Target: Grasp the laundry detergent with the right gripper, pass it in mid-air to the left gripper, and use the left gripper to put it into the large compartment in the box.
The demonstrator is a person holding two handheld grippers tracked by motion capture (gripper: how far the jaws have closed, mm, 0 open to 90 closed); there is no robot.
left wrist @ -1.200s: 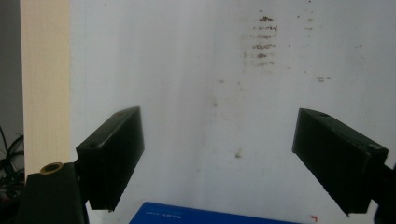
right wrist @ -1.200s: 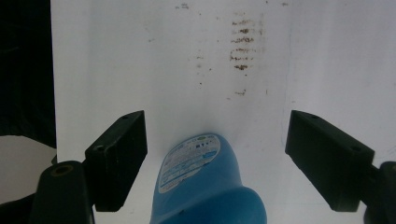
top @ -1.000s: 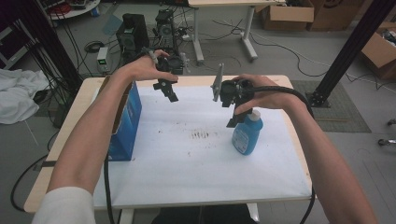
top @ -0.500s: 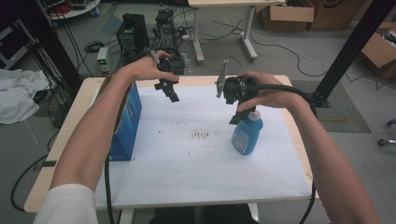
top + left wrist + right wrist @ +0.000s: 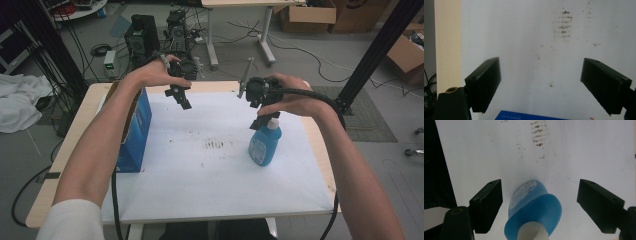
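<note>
Bottle (image 5: 265, 145) of blue plastic with a white cap stands upright on the white sheet (image 5: 215, 175) that covers the counter (image 5: 60, 165), toward the sheet's right side. The right tongs (image 5: 264, 120) hang just above the bottle's cap, pointing down at it; in the right gripper view (image 5: 539, 202) the jaws stand wide, one on each side of the bottle's shoulder, with clear gaps and no pad touching the plastic. The left tongs (image 5: 181, 97) are held in the air well left of the bottle, near the far edge of the sheet; in the left gripper view (image 5: 540, 85) their jaws are wide apart too, with nothing between them but the white sheet below. A patch of dark smudges (image 5: 215, 145) marks the sheet just left of the bottle. A blue box (image 5: 135, 132) stands on edge well left of the bottle, at the sheet's left border, under the person's left forearm.
</note>
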